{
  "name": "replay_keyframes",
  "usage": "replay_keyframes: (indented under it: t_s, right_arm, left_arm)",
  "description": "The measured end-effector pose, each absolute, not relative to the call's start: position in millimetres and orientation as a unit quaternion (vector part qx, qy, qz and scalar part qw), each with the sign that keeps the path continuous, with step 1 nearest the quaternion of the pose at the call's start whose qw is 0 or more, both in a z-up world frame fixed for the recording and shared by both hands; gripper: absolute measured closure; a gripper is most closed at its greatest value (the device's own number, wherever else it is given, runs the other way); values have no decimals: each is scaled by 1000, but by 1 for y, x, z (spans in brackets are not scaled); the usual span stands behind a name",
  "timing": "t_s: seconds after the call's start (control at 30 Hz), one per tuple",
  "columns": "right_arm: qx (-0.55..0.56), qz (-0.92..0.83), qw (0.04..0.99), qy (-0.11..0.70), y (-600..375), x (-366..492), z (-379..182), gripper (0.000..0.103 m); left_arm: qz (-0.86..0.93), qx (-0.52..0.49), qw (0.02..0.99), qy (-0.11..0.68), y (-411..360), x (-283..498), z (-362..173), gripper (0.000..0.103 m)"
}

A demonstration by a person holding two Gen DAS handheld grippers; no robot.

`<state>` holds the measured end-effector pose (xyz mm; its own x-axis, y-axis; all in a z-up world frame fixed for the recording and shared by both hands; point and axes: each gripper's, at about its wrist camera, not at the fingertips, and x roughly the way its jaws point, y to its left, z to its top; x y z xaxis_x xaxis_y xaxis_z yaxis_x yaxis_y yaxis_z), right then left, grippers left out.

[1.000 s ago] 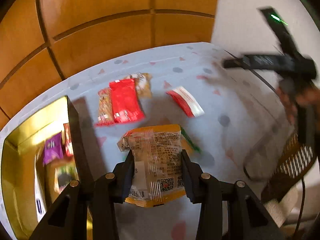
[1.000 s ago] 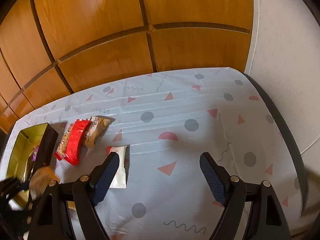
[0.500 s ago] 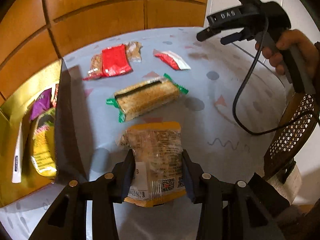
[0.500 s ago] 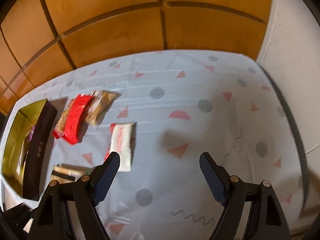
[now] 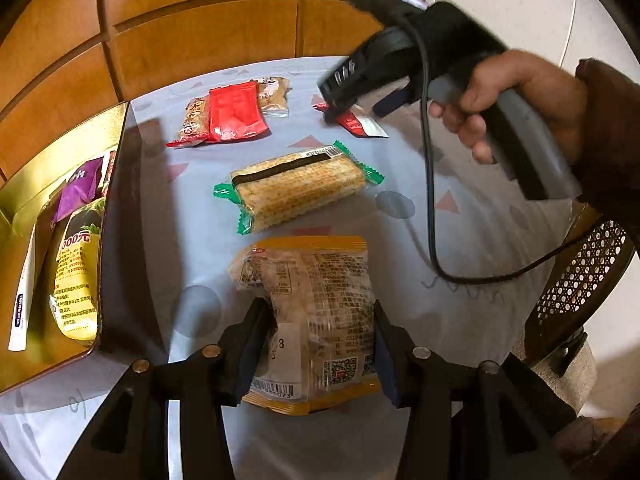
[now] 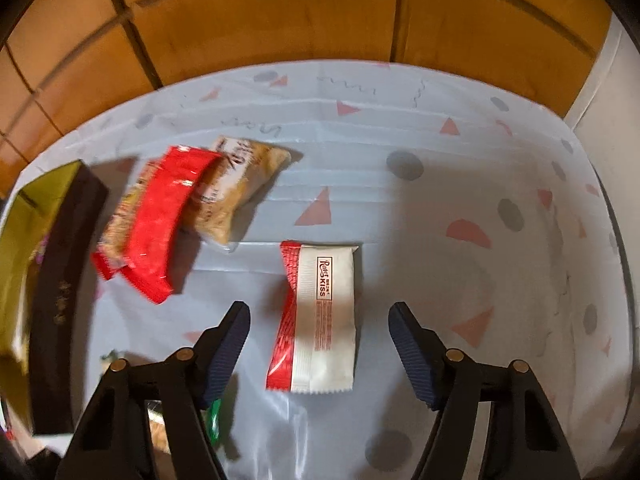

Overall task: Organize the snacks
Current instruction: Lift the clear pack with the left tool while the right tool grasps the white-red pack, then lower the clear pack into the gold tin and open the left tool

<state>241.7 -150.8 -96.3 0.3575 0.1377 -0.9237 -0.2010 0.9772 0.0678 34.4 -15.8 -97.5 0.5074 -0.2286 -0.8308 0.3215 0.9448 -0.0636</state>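
Observation:
My left gripper (image 5: 320, 320) is shut on a yellow-edged clear snack pack (image 5: 312, 304) and holds it above the table. A green-ended cracker pack (image 5: 298, 188) lies just beyond it. The gold box (image 5: 24, 184) at the left holds several snacks. A red packet (image 5: 234, 112) lies on two tan packs at the back. My right gripper (image 6: 320, 324) is open and low over a white and red Kiss wafer packet (image 6: 320, 316), which lies between its fingers. The red packet (image 6: 160, 216) and box (image 6: 56, 272) show at its left.
The table wears a pale blue cloth (image 6: 460, 184) with triangles and dots. Wood panelling (image 5: 200, 32) runs behind it. A cane chair (image 5: 580, 280) stands at the right edge. The right gripper's cable (image 5: 432, 220) hangs over the table.
My right gripper has moved forward and down over the white and red packet. My left gripper still holds the yellow pack and has barely moved.

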Motion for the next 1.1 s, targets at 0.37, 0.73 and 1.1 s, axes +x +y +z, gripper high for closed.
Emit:
replay_keyframes:
  t_s: [0.37, 0.73, 1.1]
  right_arm:
    - [-36, 111, 831, 544, -164, 178, -104, 67]
    - [-68, 106, 847, 516, -157, 166, -106, 66]
    - [-61, 106, 856, 502, -157, 158, -105, 66]
  left_arm:
    - [-159, 52, 872, 461, -16, 31, -96, 52]
    - [-183, -29, 887, 423, 16, 25, -40, 59]
    - [-45, -140, 900, 409, 125, 71, 1, 59]
